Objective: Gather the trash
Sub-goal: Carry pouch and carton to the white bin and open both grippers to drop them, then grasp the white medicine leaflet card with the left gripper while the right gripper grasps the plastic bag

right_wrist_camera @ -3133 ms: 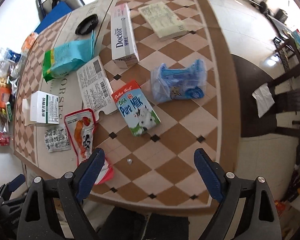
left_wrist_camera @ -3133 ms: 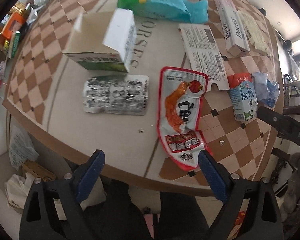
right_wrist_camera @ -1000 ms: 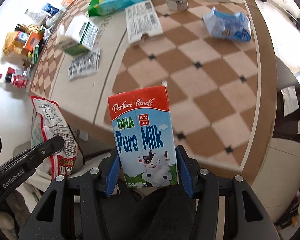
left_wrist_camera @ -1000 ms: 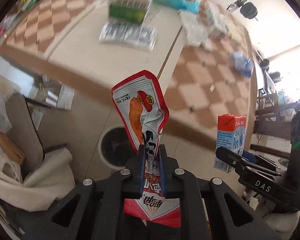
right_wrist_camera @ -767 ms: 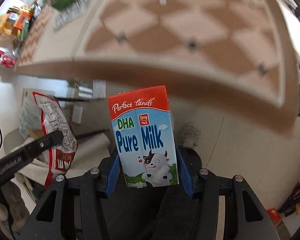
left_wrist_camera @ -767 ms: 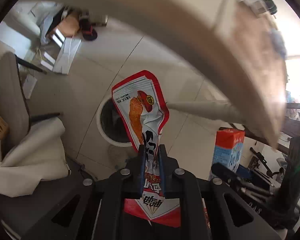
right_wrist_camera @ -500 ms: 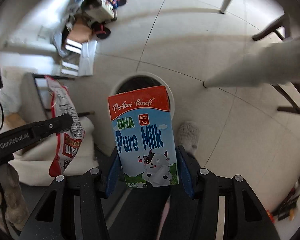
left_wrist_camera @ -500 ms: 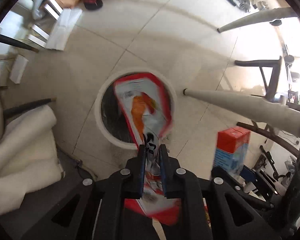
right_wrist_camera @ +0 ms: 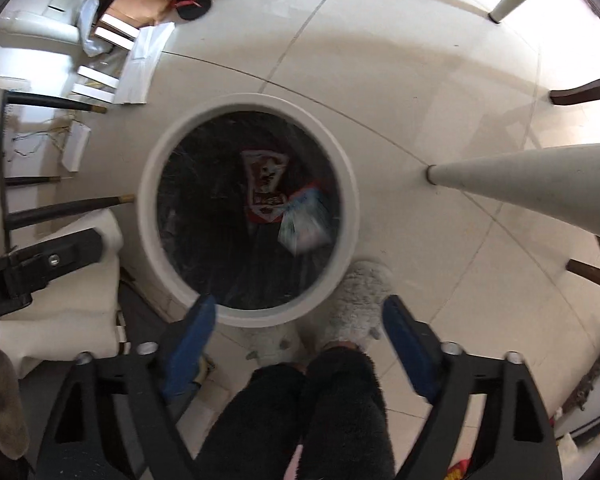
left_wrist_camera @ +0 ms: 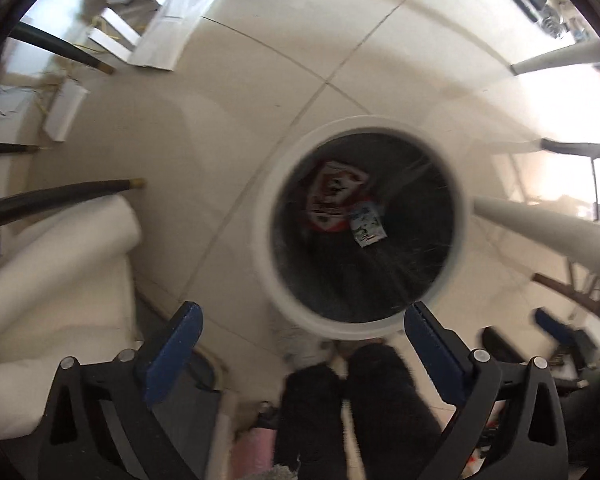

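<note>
Both views are bright, with daylight entering from the right. In the left wrist view it blows out to white glare at the right edge, washing the floor there. The bin interior stays dark, and the wrappers inside look smeared by motion blur. In the right wrist view the left blue pad of the right gripper is blurred. Fisheye distortion bends floor seams and furniture legs, and black vignetting rings the corners. Shadows are soft.

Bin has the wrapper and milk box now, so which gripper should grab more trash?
Probably right, barely. The left gripper and right gripper both hang open and empty over the bin; the right one is on the table leg's side.
</note>
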Demonstrator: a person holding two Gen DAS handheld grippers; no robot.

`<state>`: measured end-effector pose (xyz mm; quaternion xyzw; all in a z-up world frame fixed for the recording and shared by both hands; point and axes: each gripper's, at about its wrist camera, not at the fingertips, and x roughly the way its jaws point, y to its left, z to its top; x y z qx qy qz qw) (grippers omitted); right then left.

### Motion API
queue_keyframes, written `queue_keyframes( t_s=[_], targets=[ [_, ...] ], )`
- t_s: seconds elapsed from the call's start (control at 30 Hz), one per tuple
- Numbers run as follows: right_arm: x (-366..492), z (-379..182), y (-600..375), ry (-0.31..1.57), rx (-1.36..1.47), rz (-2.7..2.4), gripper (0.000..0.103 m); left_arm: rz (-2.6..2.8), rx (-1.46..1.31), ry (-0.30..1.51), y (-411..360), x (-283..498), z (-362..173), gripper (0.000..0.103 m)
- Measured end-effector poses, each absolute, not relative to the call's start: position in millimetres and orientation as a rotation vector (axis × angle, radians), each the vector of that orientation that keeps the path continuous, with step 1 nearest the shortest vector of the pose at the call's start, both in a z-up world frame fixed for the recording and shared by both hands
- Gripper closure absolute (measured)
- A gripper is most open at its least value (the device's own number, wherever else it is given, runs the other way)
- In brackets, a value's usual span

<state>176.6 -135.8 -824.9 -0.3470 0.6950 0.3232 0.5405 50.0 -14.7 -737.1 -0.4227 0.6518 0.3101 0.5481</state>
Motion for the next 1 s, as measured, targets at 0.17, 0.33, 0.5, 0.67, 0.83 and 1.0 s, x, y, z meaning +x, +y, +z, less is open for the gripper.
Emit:
queue_keyframes(
  t_s=[0.17,0.33,0.5,0.67,0.83,1.0],
  targets=[
    [176.7,-814.7,-137.1,1.615,-0.846,0.742,0.004,0.778,-0.921,1.553,-24.6,43.5,-713.4,0.0],
    [173.9,-790.7,-131.3,1.584,-0.821,0.743,0.004,0.789,-0.895,1.521,-25.9,37.6,-685.8,0.0],
    [172.7,-753.0,-134.8,1.569,-0.788,0.745,0.004,0.79,-0.892,1.508,-33.4,37.1,-651.5,0.0],
    [174.1,-709.8,-142.9,1.567,-0.756,0.748,0.004,0.794,-0.892,1.493,-43.8,35.1,-611.5,0.0],
    [173.3,-651.9,-152.2,1.545,-0.72,0.767,0.004,0.787,-0.873,1.485,-56.2,29.9,-564.5,0.0],
    [169.4,-587.5,-159.2,1.524,-0.686,0.79,0.004,0.775,-0.85,1.455,-70.6,22.1,-508.6,0.0]
  ],
)
